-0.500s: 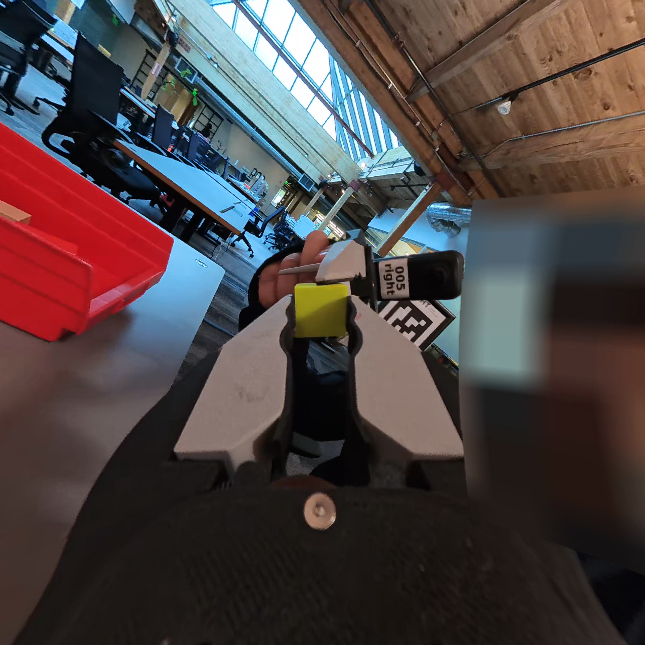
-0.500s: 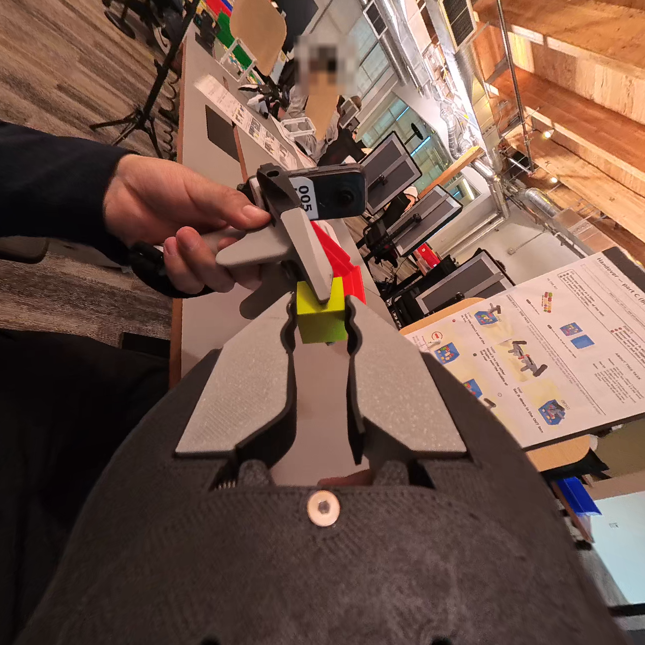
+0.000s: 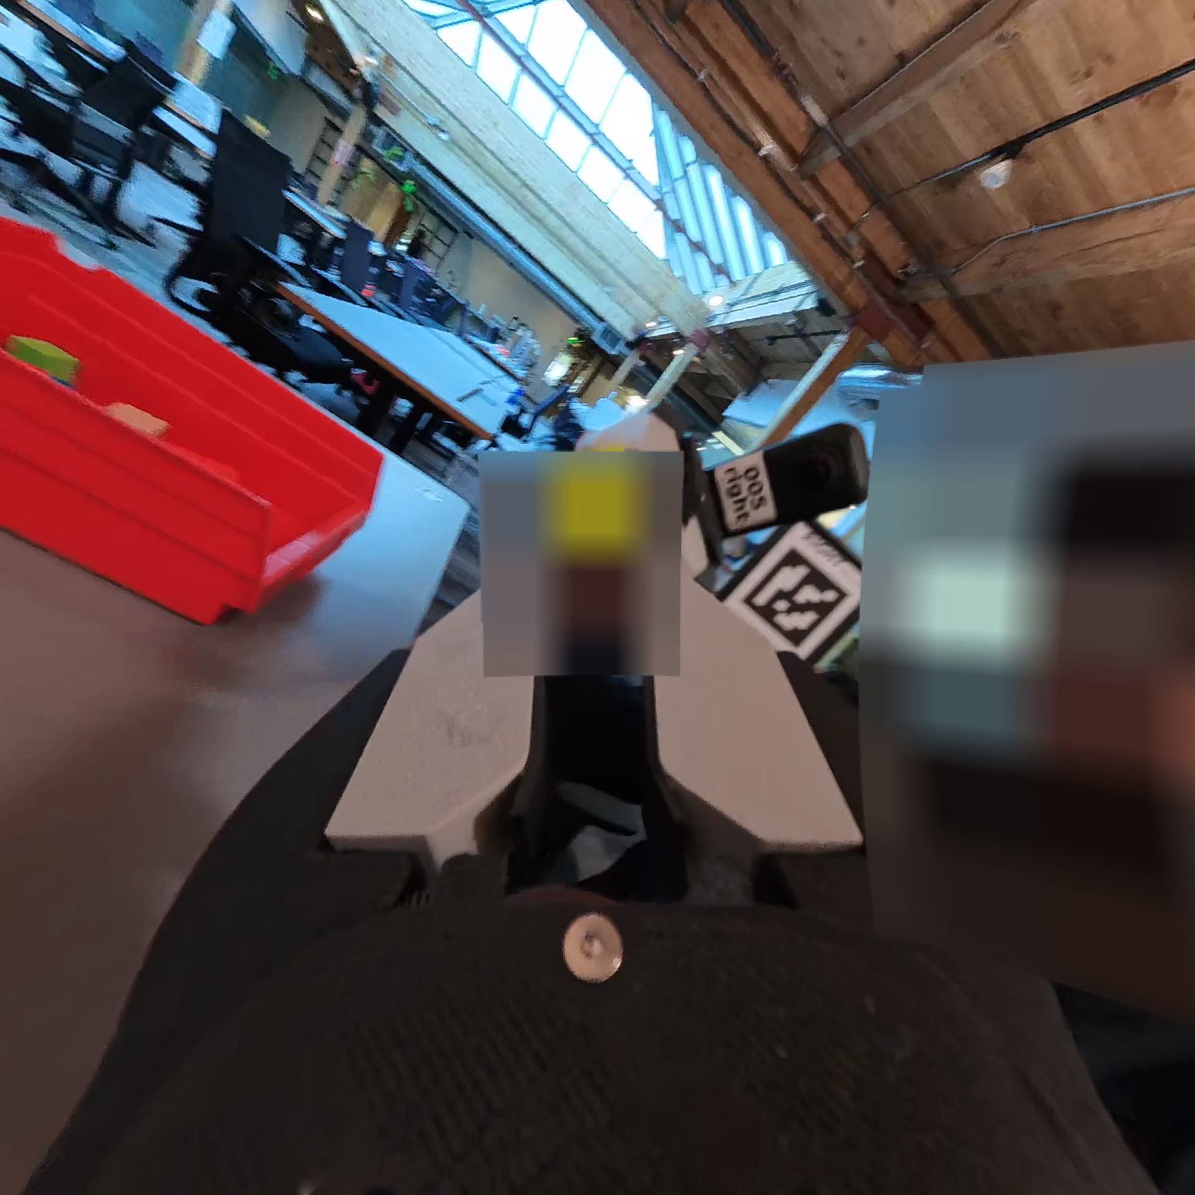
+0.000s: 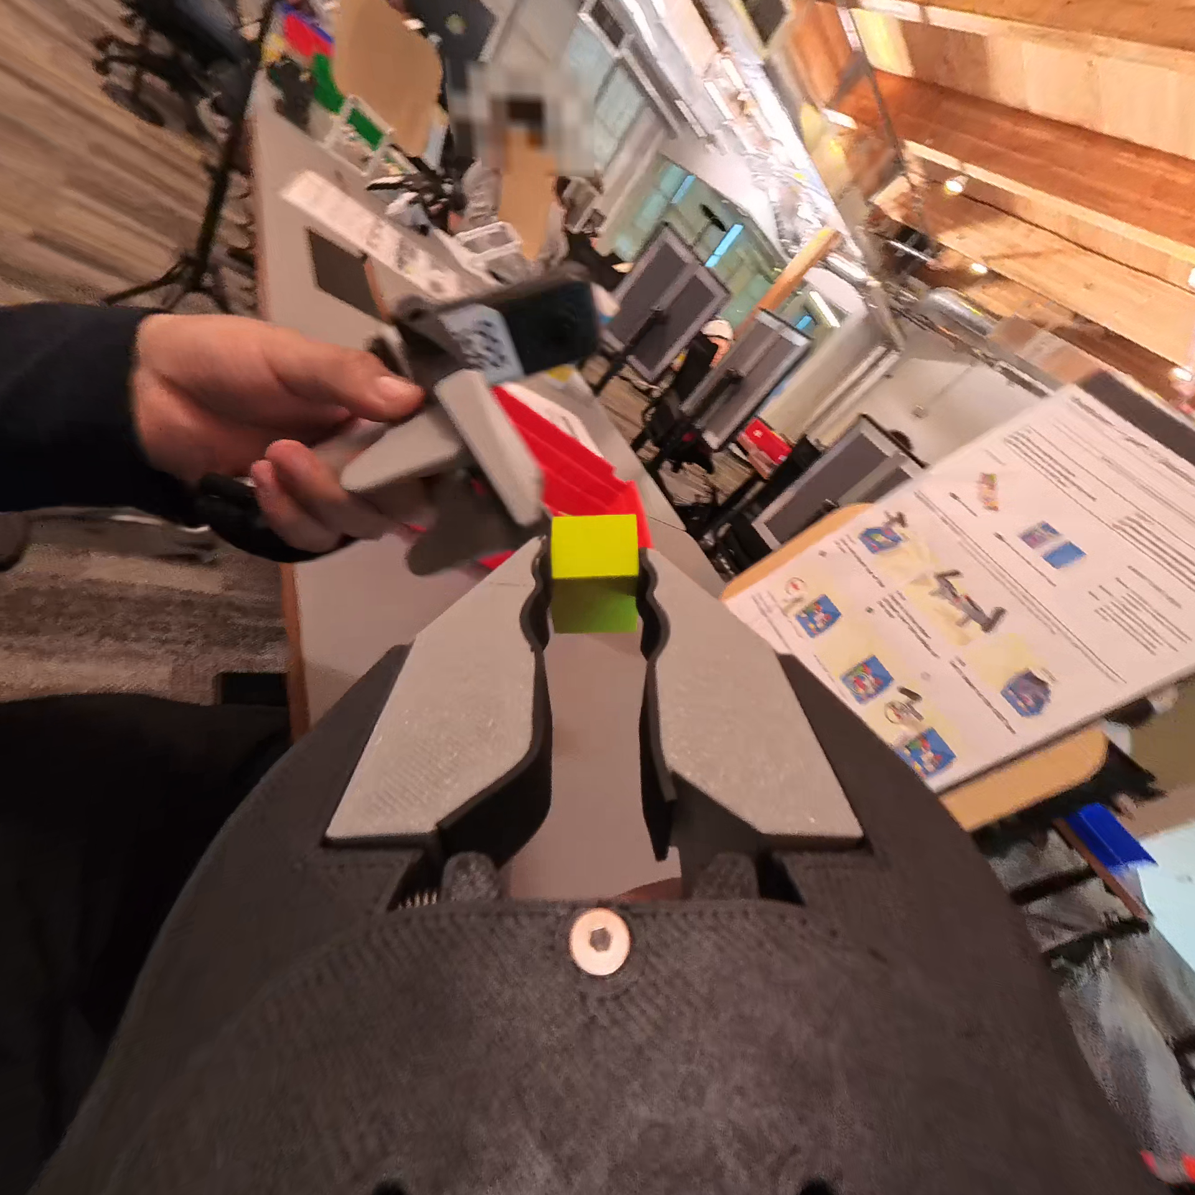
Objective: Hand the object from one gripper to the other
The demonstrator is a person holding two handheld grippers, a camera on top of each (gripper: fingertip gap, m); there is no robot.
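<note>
Grey matte table (image 3: 129, 711), smooth top, runs under both views; its far end is motion-blurred. Red plastic bin (image 3: 161, 517) sits on it at the left: ribbed, stepped walls, near lip low, left side cut off by the frame edge. White printed instruction sheet (image 4: 970, 582) on the right lies flat on a tan-edged board, too blurred to resolve.

Right gripper (image 4: 593, 575): black textured body, grey grainy wedge fingers with wavy black inner pads. The fingers are closed on the yellow cube (image 4: 593, 546), which is pinched at its two side faces right at the tips, in mid-air above the table. The cube is matte with sharp edges; its top face is bright and its near face is shaded.

Left gripper (image 4: 520, 533) sits up-left of the cube, held by a hand (image 4: 258, 414) in a dark sleeve. Its grey fingers are spread apart with nothing clamped between them, and the nearest tip is just beside the cube's top-left corner. I can't tell whether it touches, because of blur. In its own view the tips are hidden behind a mosaic patch that shows only a yellow smear.

In the left view, the black camera (image 3: 795, 478) and a black-and-white marker tag (image 3: 795, 595) are partly cut off by a second patch.

In the bin are a green-yellow block (image 3: 42, 357) and a tan block (image 3: 139, 419), both blurred.
</note>
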